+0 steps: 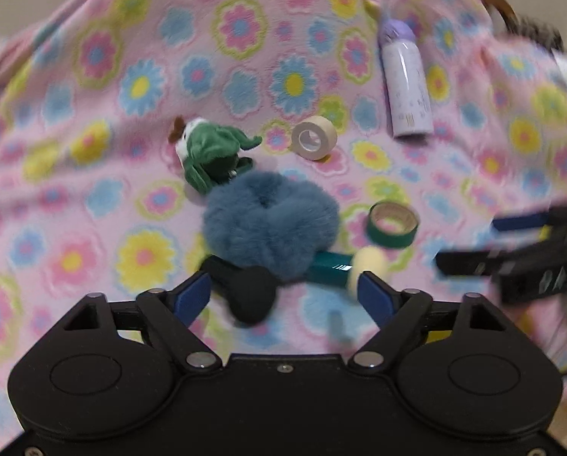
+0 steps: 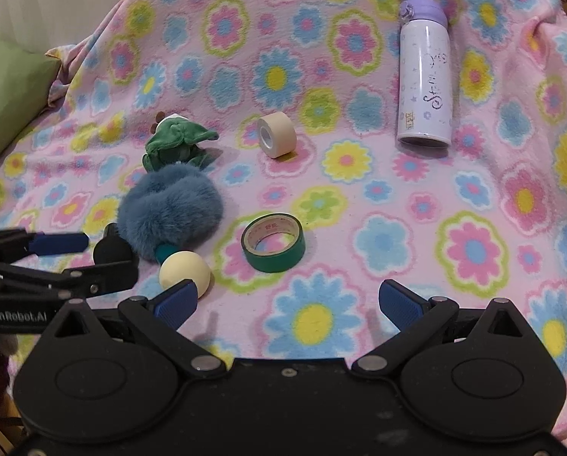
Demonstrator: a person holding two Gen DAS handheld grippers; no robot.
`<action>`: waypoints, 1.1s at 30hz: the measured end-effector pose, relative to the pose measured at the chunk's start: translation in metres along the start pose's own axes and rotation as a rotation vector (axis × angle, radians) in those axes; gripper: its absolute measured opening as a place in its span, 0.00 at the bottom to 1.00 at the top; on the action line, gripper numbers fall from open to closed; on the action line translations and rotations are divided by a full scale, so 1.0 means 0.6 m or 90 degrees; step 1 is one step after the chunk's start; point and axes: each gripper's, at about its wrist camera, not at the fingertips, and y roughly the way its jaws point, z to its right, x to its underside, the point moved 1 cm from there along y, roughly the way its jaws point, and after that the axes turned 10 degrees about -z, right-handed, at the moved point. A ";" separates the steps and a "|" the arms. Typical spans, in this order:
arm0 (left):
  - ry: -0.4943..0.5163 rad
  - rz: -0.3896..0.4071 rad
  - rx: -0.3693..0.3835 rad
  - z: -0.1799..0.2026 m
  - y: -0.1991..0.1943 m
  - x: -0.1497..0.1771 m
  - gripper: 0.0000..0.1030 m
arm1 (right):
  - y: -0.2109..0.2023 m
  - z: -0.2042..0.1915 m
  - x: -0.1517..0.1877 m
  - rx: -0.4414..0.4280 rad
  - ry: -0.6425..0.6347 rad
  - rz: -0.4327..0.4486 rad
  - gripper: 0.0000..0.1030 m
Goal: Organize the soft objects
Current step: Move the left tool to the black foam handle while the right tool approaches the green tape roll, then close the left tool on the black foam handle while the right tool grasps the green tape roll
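Observation:
A fluffy blue scrunchie (image 1: 270, 224) (image 2: 169, 211) lies on the pink flowered blanket (image 2: 378, 197), touching a small green plush toy (image 1: 211, 152) (image 2: 177, 140) behind it. A black sponge-tipped tool (image 1: 245, 292) (image 2: 112, 252) and a teal-handled tool with a cream round tip (image 1: 365, 266) (image 2: 184, 269) lie at the scrunchie's near edge. My left gripper (image 1: 283, 298) is open just in front of these; it shows in the right wrist view (image 2: 93, 252) at the left. My right gripper (image 2: 288, 304) is open and empty over bare blanket, and shows blurred in the left wrist view (image 1: 469, 241).
A green tape roll (image 1: 393, 225) (image 2: 274, 243) lies right of the scrunchie. A beige tape roll (image 1: 314, 138) (image 2: 276, 133) stands further back. A white and purple bottle (image 1: 405, 79) (image 2: 424, 72) lies at the back right. A green cushion (image 2: 6, 91) sits at the far left.

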 end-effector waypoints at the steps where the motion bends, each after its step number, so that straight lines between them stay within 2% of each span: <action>1: 0.029 -0.005 -0.006 -0.001 0.002 0.002 0.81 | 0.000 0.000 0.000 -0.001 0.000 0.000 0.99; 5: 0.092 -0.034 -0.025 -0.014 0.016 0.010 0.82 | 0.003 0.000 -0.001 -0.002 -0.004 0.000 0.99; 7: 0.093 -0.044 -0.035 -0.025 0.026 0.008 0.81 | 0.007 -0.001 -0.003 0.000 -0.007 -0.002 0.99; 12: 0.071 -0.042 -0.006 -0.055 0.047 -0.007 0.81 | 0.015 -0.001 -0.009 0.010 -0.016 -0.005 0.98; 14: 0.071 -0.049 0.002 -0.059 0.057 -0.011 0.72 | 0.017 0.000 -0.012 0.014 -0.018 -0.005 0.98; 16: 0.074 -0.055 0.028 -0.060 0.067 -0.012 0.58 | 0.019 0.002 -0.016 0.018 -0.017 -0.005 0.98; 17: 0.074 -0.051 0.041 -0.060 0.069 -0.012 0.55 | 0.020 0.003 -0.017 0.019 -0.017 -0.005 0.98; 19: 0.069 -0.042 0.046 -0.056 0.069 -0.012 0.53 | 0.023 0.003 -0.021 0.023 -0.018 -0.004 0.98; 22: 0.038 -0.036 0.041 -0.056 0.066 -0.009 0.53 | 0.027 0.001 -0.025 0.029 -0.024 -0.001 0.97; 27: -0.057 -0.037 0.013 -0.060 0.045 0.001 0.53 | 0.040 -0.006 -0.039 0.041 -0.038 0.004 0.95; 33: -0.081 -0.032 -0.025 -0.051 0.033 0.009 0.53 | 0.077 -0.019 -0.058 0.058 -0.056 -0.001 0.86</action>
